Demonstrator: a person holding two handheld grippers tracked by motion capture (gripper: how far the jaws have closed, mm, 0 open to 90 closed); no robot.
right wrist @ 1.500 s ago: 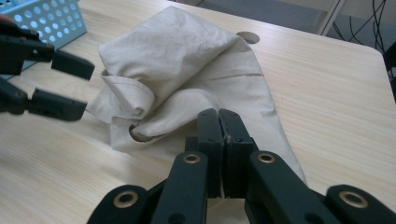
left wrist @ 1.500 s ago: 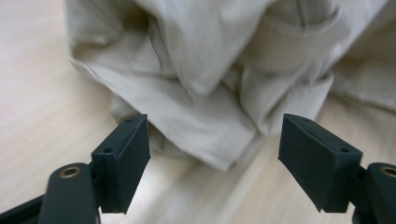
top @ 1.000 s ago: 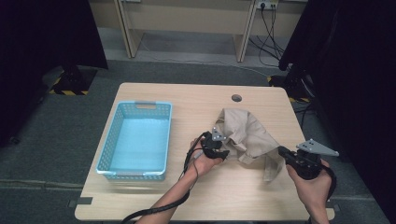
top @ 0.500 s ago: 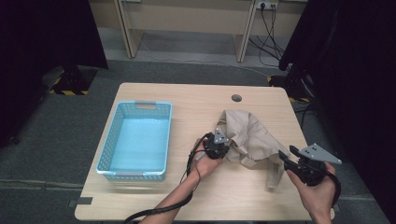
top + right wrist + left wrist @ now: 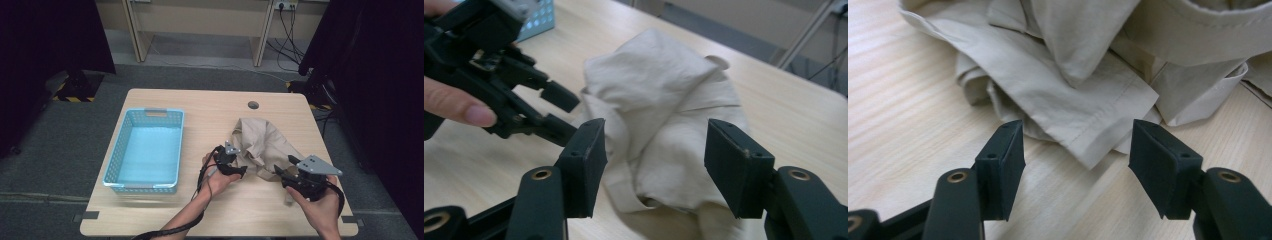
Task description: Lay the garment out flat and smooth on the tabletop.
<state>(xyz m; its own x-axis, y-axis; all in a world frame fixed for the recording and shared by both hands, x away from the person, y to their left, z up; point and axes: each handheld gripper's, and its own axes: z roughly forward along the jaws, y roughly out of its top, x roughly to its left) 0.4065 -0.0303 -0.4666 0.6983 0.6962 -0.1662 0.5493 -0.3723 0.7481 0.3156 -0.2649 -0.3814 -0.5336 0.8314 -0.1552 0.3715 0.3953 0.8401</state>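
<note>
Both tongs, left (image 5: 242,172) and right (image 5: 278,172), just opened wide, gripping nothing; crumpled beige shirt (image 5: 262,145) lies between them on worktop (image 5: 200,107).

This looks like a lab or test room set up for recording. A single pale wooden worktop (image 5: 200,107) stands on grey carpet tiles (image 5: 60,150), with black curtains (image 5: 45,40) hung at left and right. At the far wall, bare desk legs (image 5: 131,30), a wall socket (image 5: 283,6) and trailing cables (image 5: 295,30); yellow-black hazard tape (image 5: 75,98) marks a stand's foot.
</note>
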